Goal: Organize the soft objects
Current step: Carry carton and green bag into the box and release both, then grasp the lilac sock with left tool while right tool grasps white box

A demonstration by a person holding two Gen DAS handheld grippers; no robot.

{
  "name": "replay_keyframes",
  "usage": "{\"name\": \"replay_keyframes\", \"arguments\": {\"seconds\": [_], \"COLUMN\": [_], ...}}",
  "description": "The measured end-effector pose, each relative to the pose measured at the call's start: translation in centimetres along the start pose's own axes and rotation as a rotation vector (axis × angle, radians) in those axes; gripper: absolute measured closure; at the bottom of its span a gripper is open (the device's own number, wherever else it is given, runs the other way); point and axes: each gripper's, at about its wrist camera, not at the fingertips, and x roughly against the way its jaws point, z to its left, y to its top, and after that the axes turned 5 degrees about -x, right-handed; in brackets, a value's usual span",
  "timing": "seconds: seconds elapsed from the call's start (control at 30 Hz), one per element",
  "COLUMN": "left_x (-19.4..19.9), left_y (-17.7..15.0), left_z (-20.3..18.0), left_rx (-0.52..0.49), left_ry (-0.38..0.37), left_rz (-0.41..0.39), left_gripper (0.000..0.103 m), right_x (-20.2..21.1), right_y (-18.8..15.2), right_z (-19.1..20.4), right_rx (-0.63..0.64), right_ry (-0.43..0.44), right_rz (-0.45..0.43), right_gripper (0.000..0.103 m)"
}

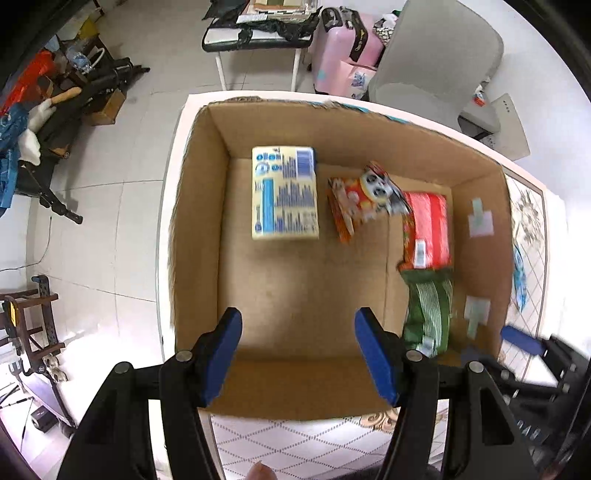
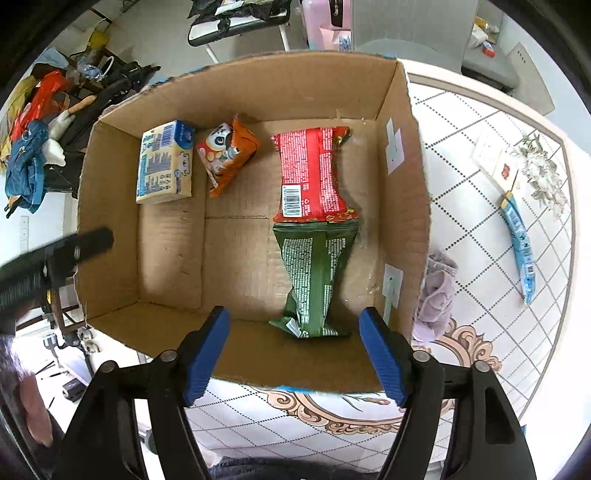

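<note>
An open cardboard box [image 1: 476,243] [image 2: 406,177] stands on the table. Inside lie a yellow and blue tissue pack [image 1: 284,194] [image 2: 166,162], an orange panda snack bag [image 1: 364,201] [image 2: 227,155], a red snack bag [image 1: 428,229] [image 2: 312,173] and a green snack bag [image 1: 428,314] [image 2: 314,280]. My left gripper [image 1: 299,354] is open and empty above the box's near wall. My right gripper [image 2: 295,354] is open and empty above the near wall, close to the green bag. A lilac cloth [image 2: 437,291] lies outside the box's right wall, and a blue tube [image 2: 521,240] lies further right.
The table has a white patterned cover [image 2: 498,314]. Small cards [image 2: 495,158] lie at its far right. Beyond the table stand a grey chair [image 1: 436,62], a pink suitcase [image 1: 340,48], a small dark table [image 1: 258,33] and floor clutter at left [image 1: 44,122].
</note>
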Motion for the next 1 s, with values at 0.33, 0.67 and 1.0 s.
{"name": "replay_keyframes", "arguments": {"seconds": [0.33,0.67,1.0], "left_x": [4.1,7.6,9.1], "left_y": [-4.3,-6.5,-4.1], "left_z": [-1.1,-4.9,-17.8], "left_rx": [0.018,0.0,-0.129], "left_ry": [0.078,0.094,0.054], "left_rz": [-0.122,-0.23,-0.247], "left_gripper": [0.003,0.003,0.003], "right_x": [3.6,7.1,12.0], "right_y": [-2.7,-5.0,-4.2], "right_z": [0.1,-2.3,-16.7], "right_rx": [0.037,0.057,-0.065], "right_ry": [-0.022,0.027,0.038], "right_rz": [-0.103,-0.165,-0.217], "right_gripper": [0.008,0.007,0.006]}}
